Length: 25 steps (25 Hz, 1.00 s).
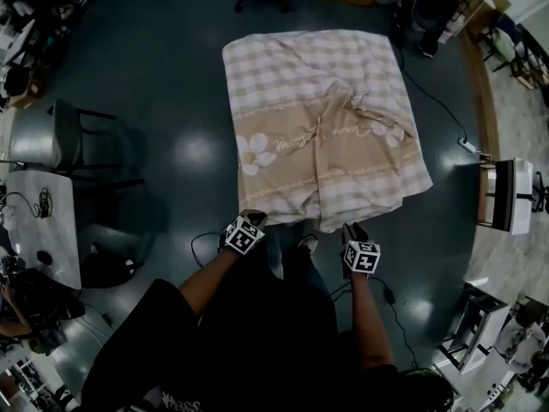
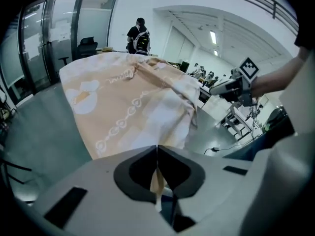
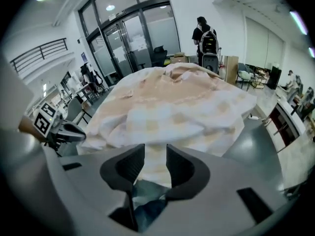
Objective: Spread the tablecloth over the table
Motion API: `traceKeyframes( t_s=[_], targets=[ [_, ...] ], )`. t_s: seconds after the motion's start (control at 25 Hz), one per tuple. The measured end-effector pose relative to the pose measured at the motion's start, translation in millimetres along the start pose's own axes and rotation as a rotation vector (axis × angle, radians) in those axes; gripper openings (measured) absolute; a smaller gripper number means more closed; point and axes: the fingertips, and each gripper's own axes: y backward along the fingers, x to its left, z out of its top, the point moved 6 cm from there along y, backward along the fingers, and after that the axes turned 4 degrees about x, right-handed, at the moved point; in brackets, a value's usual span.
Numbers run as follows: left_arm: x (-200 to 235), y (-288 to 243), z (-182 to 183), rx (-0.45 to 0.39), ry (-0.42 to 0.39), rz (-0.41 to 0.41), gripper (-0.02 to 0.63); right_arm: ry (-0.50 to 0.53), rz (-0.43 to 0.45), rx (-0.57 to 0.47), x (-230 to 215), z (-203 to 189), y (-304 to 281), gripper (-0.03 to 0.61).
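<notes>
The checked tablecloth is seen draped and creased above the dark floor. At the tablecloth's near edge, its hem is pinched in the closed jaws of the left gripper. The right gripper is held there with jaws apart, gripping nothing.

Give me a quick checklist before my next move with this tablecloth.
1. Left gripper shut on tablecloth: ok, edge pinched.
2. Right gripper gripping: not ok, jaws apart, not pinching the cloth.
3. Both grippers at near edge: ok.
4. Cloth smooth: not ok, creases in the middle.
5. Far edge hanging evenly: cannot tell.
</notes>
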Motion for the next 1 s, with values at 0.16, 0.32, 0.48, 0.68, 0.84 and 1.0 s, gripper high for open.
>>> traceKeyframes(
  t_s=[0.16, 0.32, 0.48, 0.68, 0.84, 1.0],
  targets=[
    [7, 11, -13, 0.053, 0.059, 0.092, 0.018, 0.127, -0.057, 0.041, -51, 43, -30, 0.150],
    [25, 34, -37, 0.071, 0.249, 0.212, 0.018, 0.275, -0.081, 0.097, -83, 71, -53, 0.150],
    [40, 46, -54, 0.104, 0.356, 0.263, 0.020, 0.275, -0.043, 0.134, -91, 63, -64, 0.155],
    [43, 58, -36, -0.081, 0.385, 0.196, 0.020, 0.204, -0.065, 0.125, -95, 68, -53, 0.155],
    [26, 46, 20, -0.235, 0.341, 0.063, 0.021, 0.164, -0.170, 0.052, -137, 98, -31, 0.148],
    [14, 12, 81, -0.265, 0.288, -0.014, 0.021, 0.042, -0.247, 0.027, -201, 136, -23, 0.138]
  ],
)
